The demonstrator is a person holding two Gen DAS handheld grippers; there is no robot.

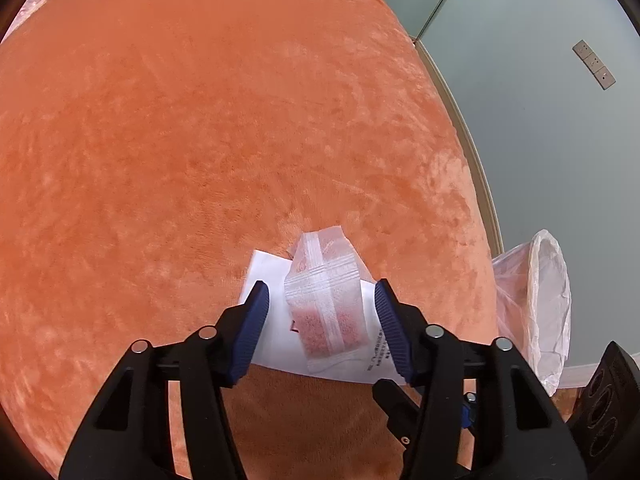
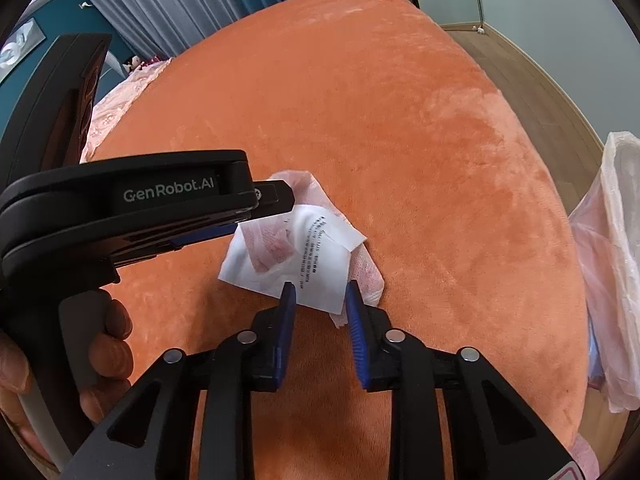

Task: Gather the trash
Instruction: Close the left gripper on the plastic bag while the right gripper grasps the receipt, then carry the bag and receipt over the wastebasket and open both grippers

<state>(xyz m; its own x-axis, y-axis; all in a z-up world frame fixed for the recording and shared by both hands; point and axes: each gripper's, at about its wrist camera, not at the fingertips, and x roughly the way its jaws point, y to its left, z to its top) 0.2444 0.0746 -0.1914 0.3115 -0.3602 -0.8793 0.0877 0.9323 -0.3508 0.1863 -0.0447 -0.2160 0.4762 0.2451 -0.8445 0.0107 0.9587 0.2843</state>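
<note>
Both grippers, left [image 1: 320,312] and right [image 2: 320,300], fingers spread over limp, light wrapper [image 1: 326,300]; I'd pinch its crumpled middle.

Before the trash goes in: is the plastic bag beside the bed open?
Open: the plastic bag shows a wide, gaping rim beside the orange bed.

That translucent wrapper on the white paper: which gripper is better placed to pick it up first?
Left, probably. The left gripper is open with the translucent wrapper between its fingers, though not yet pinched. The right gripper sits at the near edge of the white paper instead, suiting the sheet.
</note>
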